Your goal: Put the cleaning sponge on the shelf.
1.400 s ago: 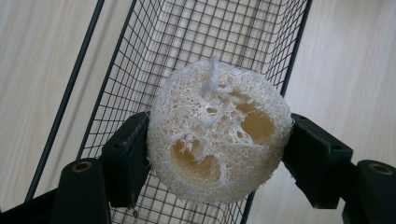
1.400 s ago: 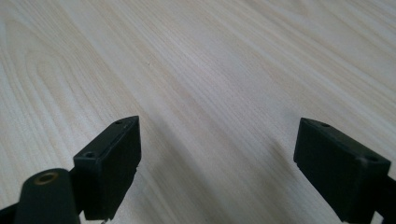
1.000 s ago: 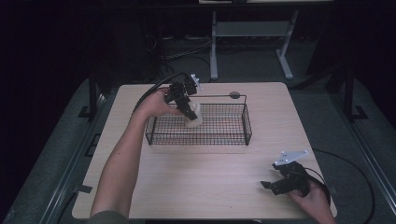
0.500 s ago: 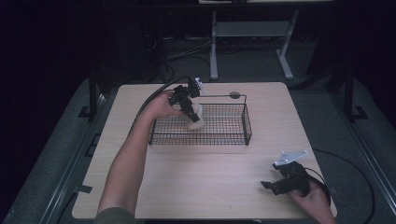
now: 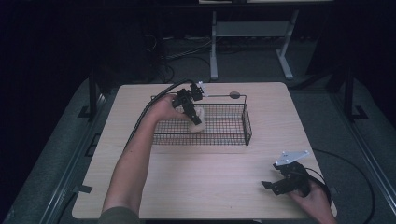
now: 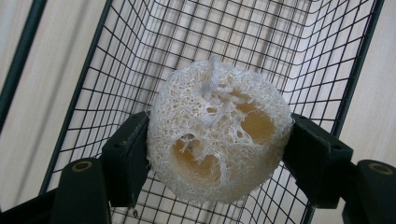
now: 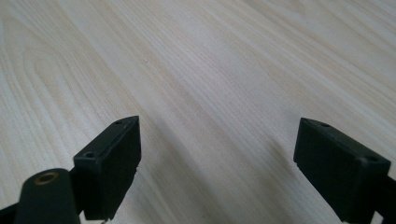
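Loofah: a pale, round, fibrous loofah slice (image 6: 217, 133) with 2 large hollows in its face, held over the inside of the wire basket; in the high view it shows as a whitish lump (image 5: 196, 122) at about 10 o'clock from the table's middle.
Left claw: the left claw (image 6: 217, 154) is clamped on the loofah, 1 black jaw pressing each side of it; in the high view it (image 5: 192, 114) points down into the basket's left half.
Wire basket: a black wire basket (image 5: 246, 122), rectangular and open-topped, lying across the far half of the table; its mesh floor and walls (image 6: 322, 56) run behind the loofah.
Left arm: the person's left forearm (image 5: 135, 163) reaches from 7 o'clock up toward the basket, a black cable (image 5: 154, 100) arcing from the claw.
Right claw: the right claw (image 7: 217, 161) has its jaws wide apart with nothing between them, just above bare wood; in the high view it (image 5: 273, 185) sits at 5 o'clock, held in the person's right hand (image 5: 314, 198), a grey 3-cornered plate (image 5: 291, 157) on top.
Table: light wood-grain table (image 5: 205, 182), well lit against a dark room.
Small disc: a small dark round disc (image 5: 234, 95) at 12 o'clock, just beyond the basket's far rim.
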Demonstrator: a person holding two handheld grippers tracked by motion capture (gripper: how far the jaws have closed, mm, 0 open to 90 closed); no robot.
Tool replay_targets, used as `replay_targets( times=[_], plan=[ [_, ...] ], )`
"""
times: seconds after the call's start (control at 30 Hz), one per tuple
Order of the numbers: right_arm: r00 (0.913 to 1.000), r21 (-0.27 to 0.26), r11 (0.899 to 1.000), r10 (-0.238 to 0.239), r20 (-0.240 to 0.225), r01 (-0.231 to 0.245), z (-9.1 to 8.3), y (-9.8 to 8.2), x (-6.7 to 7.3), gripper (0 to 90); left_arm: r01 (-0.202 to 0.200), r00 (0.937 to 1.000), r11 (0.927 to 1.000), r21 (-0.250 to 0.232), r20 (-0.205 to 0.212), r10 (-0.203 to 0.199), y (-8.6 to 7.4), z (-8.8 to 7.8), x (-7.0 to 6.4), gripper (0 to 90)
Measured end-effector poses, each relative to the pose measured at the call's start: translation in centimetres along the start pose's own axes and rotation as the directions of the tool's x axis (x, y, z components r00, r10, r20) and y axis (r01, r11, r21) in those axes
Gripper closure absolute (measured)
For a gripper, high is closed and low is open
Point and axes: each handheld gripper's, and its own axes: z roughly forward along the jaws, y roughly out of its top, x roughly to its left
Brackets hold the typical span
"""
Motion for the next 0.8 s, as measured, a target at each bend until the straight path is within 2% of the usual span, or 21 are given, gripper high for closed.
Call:
replay_targets(
  times=[0.27,0.33,0.37,0.4,0.43,0.47,0.5,0.6,0.8],
  plan=[
    [1.0,0.001,1.0,0.002,0.001,-0.002,-0.1,0.0,0.0,14.5,0.017,0.9998,0.9998,0.011,0.008,-0.017,-0.2,0.6,0.2,28.0],
    [1.0,-0.001,1.0,0.009,-0.001,-0.009,-0.1,0.0,0.0,14.5,0.009,1.0,0.9999,-0.008,0.0,-0.009,-0.4,0.7,0.2,28.0],
    [1.0,0.0,1.0,0.009,-0.001,-0.009,-0.1,0.0,0.0,14.5,0.024,0.9997,0.9995,-0.019,0.009,-0.024,-0.5,0.8,0.2,28.0],
    [1.0,0.0,1.0,0.009,-0.001,-0.009,-0.1,0.0,0.0,14.5,0.036,0.9993,0.9993,-0.009,0.008,-0.036,-0.6,1.0,0.3,28.0],
    [1.0,-0.001,1.0,0.007,0.0,-0.007,-0.1,0.0,0.0,14.5,0.036,0.9994,0.9992,0.02,0.002,-0.036,-0.6,1.2,0.3,28.0],
    [1.0,-0.001,1.0,0.008,0.0,-0.008,-0.1,0.0,0.1,14.5,0.027,0.9996,0.9993,0.026,0.003,-0.028,-0.6,1.2,0.3,28.0],
    [1.0,0.0,1.0,0.01,-0.001,-0.01,-0.1,0.0,0.0,14.5,0.017,0.9999,0.9995,0.027,-0.004,-0.017,-0.5,1.2,0.1,28.0],
    [1.0,-0.002,1.0,0.009,-0.002,-0.009,-0.1,0.0,0.0,14.6,0.021,0.9998,0.9996,0.018,-0.005,-0.021,-0.5,1.3,0.1,28.0],
    [1.0,-0.001,1.0,0.008,0.001,-0.008,-0.1,0.0,0.0,14.5,0.027,0.9996,0.9989,0.037,-0.006,-0.027,-0.4,2.0,0.1,27.9]
  ],
)
